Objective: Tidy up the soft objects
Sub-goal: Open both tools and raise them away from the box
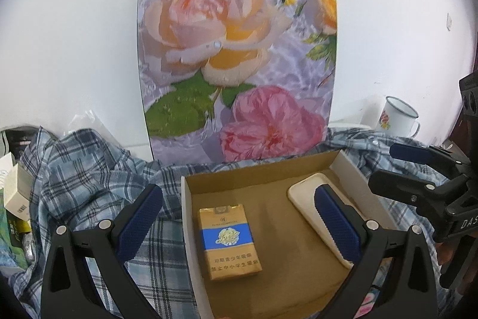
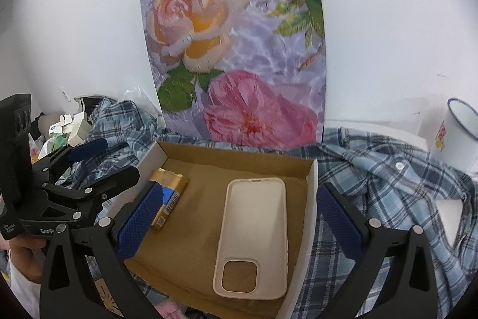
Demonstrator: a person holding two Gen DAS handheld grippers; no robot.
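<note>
An open cardboard box (image 1: 257, 172) (image 2: 236, 153) lies on a blue plaid shirt (image 1: 89, 166) (image 2: 388, 178). Inside it lie a gold and blue cigarette pack (image 1: 228, 241) (image 2: 170, 199) on the left and a cream phone case (image 2: 254, 235) (image 1: 304, 193) on the right. My left gripper (image 1: 239, 217) is open and empty, its fingers astride the box's left part. My right gripper (image 2: 236, 217) is open and empty, over the phone case. Each gripper shows at the edge of the other's view.
A floral picture panel (image 1: 239, 65) (image 2: 239, 59) leans against the white wall behind the box. A white enamel mug (image 1: 397, 117) (image 2: 457, 133) stands at the right. Small cartons and packets (image 1: 15, 190) (image 2: 68, 130) lie at the left.
</note>
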